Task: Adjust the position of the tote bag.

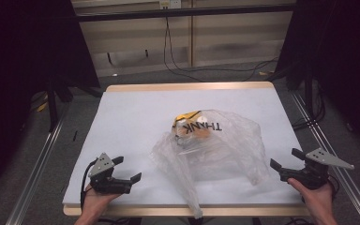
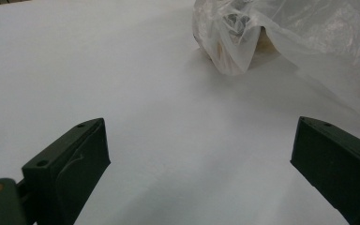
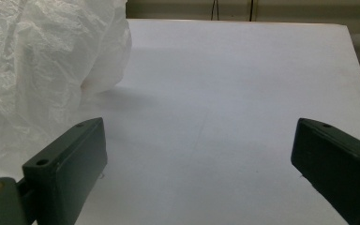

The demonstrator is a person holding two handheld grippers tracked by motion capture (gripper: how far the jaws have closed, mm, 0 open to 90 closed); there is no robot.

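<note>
**Thin bag, wide jaws: where the grab could fail**

A crumpled clear plastic bag (image 1: 215, 143) lay near the middle of the tabletop (image 1: 136, 108), slightly toward the near edge, with one twisted tail of film reaching the near edge and hanging over it. Something yellow and tan sat inside, under reversed black lettering; what it was could not be told.

The left gripper (image 1: 124, 169) rested by the near left corner with its jaws spread wide and nothing between them, apart from the bag. The right gripper (image 1: 286, 158) sat by the near right edge, jaws likewise wide apart and empty, with the bag's right lobe (image 3: 51, 70) just beside its left jaw.

The risks, as judged from this layout:

- The film was slack and slippery, so a shallow pinch might have caught a single layer and slid off.
- Pulling on one side alone might have dragged the whole bag across the smooth surface rather than opening it.
- The contents looked loose, so a lift by the wrong fold could have tipped them out.
- The overhanging tail could have snagged on the edge or drawn the bag off it.
</note>
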